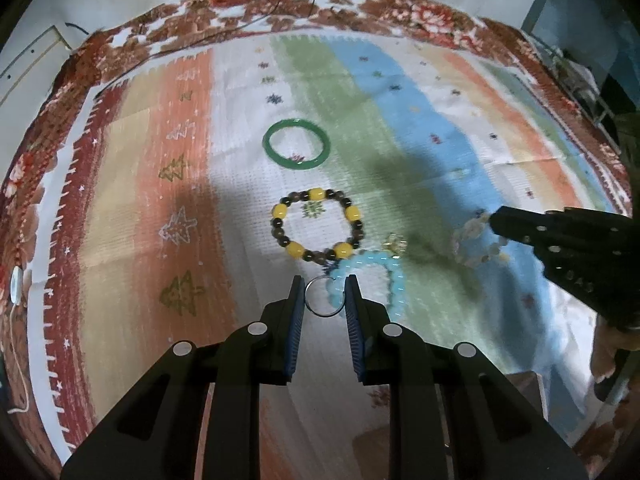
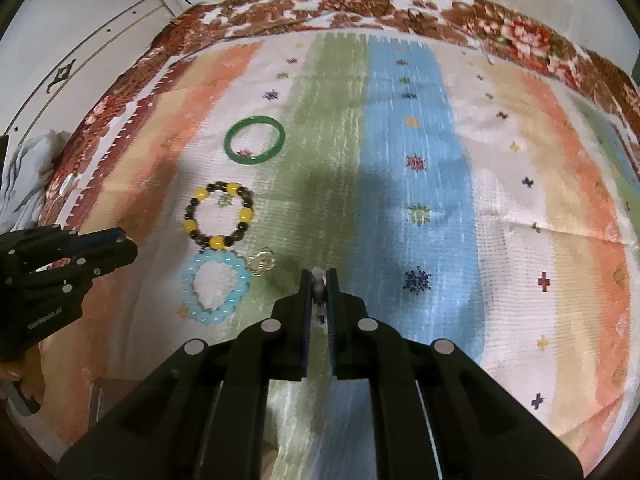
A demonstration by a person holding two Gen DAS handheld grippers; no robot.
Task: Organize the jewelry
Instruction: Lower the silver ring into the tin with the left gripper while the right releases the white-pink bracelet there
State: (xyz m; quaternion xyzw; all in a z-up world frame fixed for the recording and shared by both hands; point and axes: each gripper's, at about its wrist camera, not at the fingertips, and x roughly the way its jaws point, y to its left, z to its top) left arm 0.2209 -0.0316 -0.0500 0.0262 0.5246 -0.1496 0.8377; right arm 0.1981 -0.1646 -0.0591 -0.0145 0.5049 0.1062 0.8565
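Observation:
A green bangle (image 1: 297, 143) (image 2: 255, 139), a yellow-and-dark bead bracelet (image 1: 317, 224) (image 2: 219, 214) and a pale blue bead bracelet (image 1: 394, 280) (image 2: 216, 288) lie in a column on the striped cloth. A small gold charm (image 1: 395, 245) (image 2: 262, 262) lies beside the blue one. My left gripper (image 1: 323, 286) holds a thin silver ring (image 1: 323, 296) between its fingers, just above the cloth. My right gripper (image 2: 319, 276) is shut on a pale whitish bead bracelet (image 1: 476, 240), which hangs from its tip in the left wrist view.
The striped cloth (image 2: 520, 208) covers a table with a red floral border (image 1: 360, 0). A white panelled wall (image 2: 80, 40) stands at the back left. Crumpled grey fabric (image 2: 28, 168) lies off the table's left edge.

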